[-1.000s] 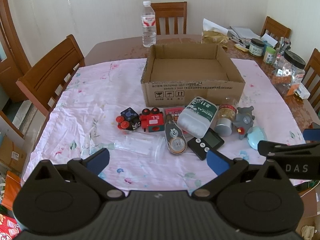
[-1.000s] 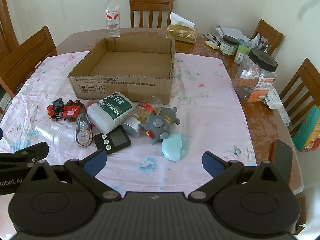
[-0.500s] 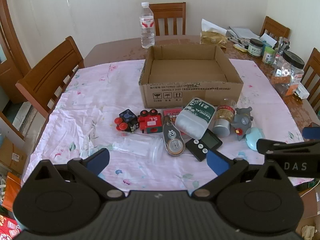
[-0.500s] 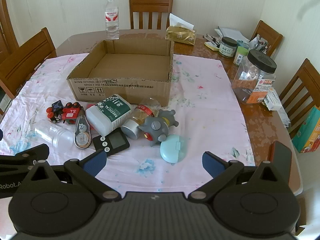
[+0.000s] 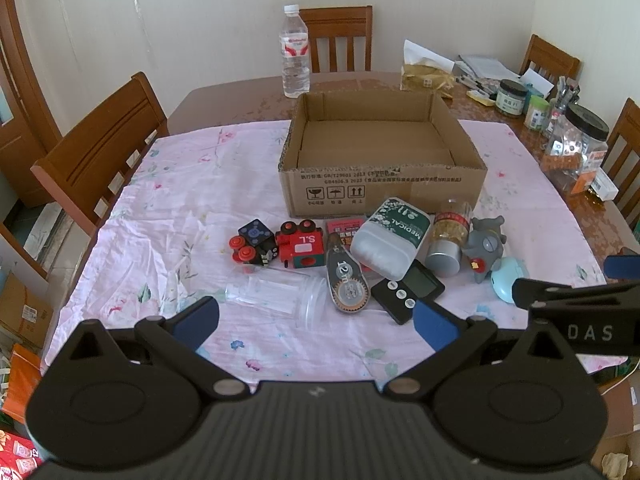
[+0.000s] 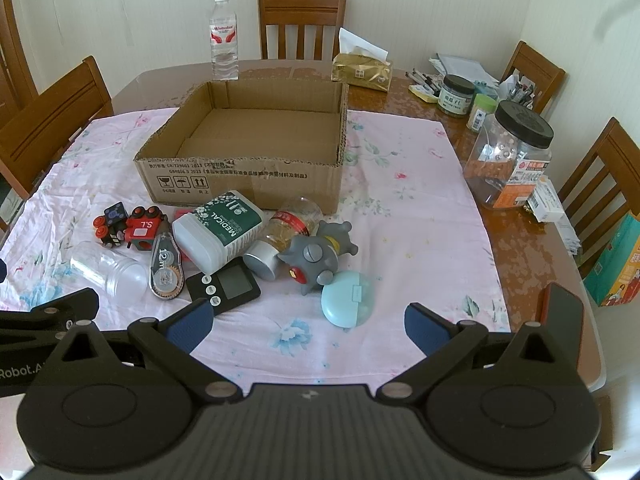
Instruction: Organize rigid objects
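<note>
Hovering, both grippers' jaws gape wide (nothing held, nothing touched).

You see a pink floral cloth (image 5: 192, 184) on the brown desk (image 6: 532, 248), a plain tan box (image 6: 240, 178), a red train (image 5: 301, 245), a green-and-white bottle (image 6: 218, 228), a grey toy (image 6: 316, 256), a pale blue case (image 6: 347, 299) and a black timer (image 6: 224, 286).

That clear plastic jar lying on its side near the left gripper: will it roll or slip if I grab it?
The clear jar lies on its side on the tablecloth, so a nudge would probably roll it. It looks empty, so likely light. Its smooth wall may slip or flex between the pads; grip gently across the body, or at the rim, which probably flexes less.
</note>
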Demonstrator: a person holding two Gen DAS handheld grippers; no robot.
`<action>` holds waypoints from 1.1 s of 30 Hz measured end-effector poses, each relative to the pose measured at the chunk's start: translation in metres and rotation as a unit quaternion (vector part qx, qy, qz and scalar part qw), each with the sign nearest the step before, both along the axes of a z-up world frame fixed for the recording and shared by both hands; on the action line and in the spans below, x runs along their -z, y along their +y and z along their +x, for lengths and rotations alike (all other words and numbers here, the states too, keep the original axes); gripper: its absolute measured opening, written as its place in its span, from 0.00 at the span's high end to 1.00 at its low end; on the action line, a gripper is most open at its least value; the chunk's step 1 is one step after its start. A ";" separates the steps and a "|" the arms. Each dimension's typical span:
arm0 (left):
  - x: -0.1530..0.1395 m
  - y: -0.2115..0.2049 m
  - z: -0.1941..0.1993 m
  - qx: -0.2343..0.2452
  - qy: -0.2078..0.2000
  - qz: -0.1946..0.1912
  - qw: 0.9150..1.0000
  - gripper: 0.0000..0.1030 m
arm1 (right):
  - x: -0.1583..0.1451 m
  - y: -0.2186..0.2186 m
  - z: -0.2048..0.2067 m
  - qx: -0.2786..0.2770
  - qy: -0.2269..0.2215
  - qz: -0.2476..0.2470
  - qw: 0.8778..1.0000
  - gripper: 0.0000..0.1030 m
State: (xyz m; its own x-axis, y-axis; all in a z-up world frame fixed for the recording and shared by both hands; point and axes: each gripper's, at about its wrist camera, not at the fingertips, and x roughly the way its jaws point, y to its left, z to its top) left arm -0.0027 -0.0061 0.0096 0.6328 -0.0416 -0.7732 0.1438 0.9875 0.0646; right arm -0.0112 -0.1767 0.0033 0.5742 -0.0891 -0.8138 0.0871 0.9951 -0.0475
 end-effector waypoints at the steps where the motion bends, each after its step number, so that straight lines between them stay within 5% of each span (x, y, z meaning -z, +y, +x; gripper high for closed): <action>1: 0.000 0.000 0.000 0.000 0.000 -0.001 1.000 0.00 | 0.000 0.000 0.000 0.000 0.000 0.000 1.000 0.00; 17: 0.009 0.005 0.004 0.027 -0.025 -0.034 0.999 0.00 | 0.004 -0.002 0.006 -0.011 -0.014 0.001 1.000 0.00; 26: 0.032 0.009 0.008 0.046 -0.040 -0.021 0.998 0.01 | 0.010 -0.010 0.008 -0.019 -0.028 0.011 0.999 0.00; 33: 0.067 0.021 0.020 0.036 -0.005 -0.024 0.999 0.00 | 0.024 -0.018 0.014 -0.027 -0.024 0.013 0.999 0.00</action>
State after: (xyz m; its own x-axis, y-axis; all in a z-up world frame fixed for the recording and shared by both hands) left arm 0.0169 0.0149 -0.0575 0.6340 -0.1235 -0.7634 0.2132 0.9768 0.0190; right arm 0.0030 -0.1952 -0.0212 0.6160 -0.0359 -0.7869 0.0338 0.9992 -0.0191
